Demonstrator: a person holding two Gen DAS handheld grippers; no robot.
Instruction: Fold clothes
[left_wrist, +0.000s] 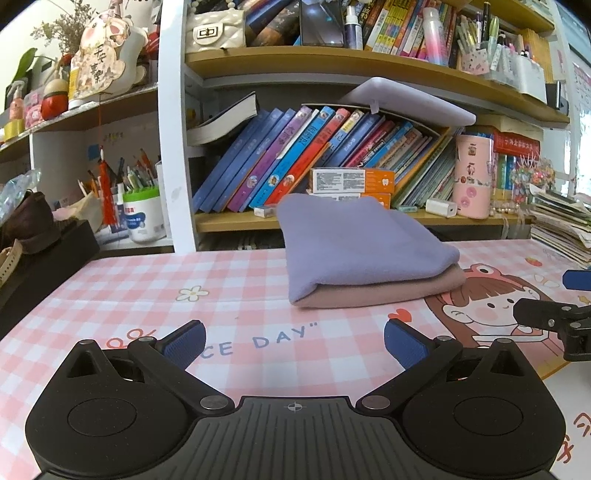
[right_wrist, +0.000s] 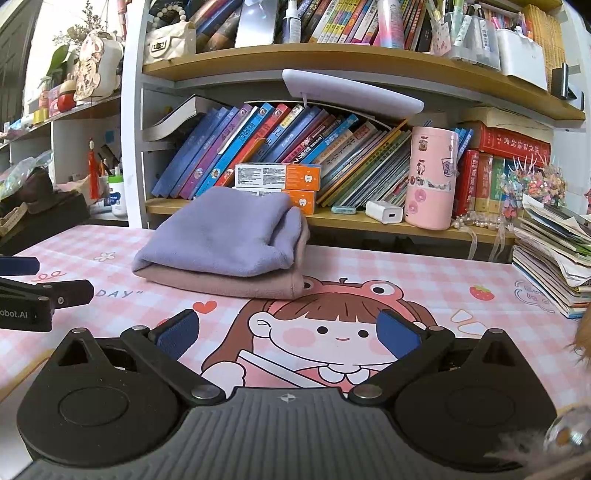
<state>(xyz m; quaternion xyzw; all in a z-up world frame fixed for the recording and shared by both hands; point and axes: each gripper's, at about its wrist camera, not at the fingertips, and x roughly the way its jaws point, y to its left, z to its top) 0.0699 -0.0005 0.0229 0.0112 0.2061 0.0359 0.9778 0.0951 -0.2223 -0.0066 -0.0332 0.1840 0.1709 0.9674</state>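
Blue-padded left gripper (left_wrist: 294, 341) and right gripper (right_wrist: 288, 332) hover spread, empty, side by side.

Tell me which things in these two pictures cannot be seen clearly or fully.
- Pink cloth: left wrist view, mostly covered by the purple cloth; its fold count is hidden.
- Right gripper: left wrist view, cut off by the right edge.
- Left gripper: right wrist view, cut off by the left edge.
- Orange boxes: print too small to read.

Bare mat (left_wrist: 229, 280) lies before the folded stack (left_wrist: 362, 254); bookshelf (left_wrist: 236, 218) seemingly crowds behind.
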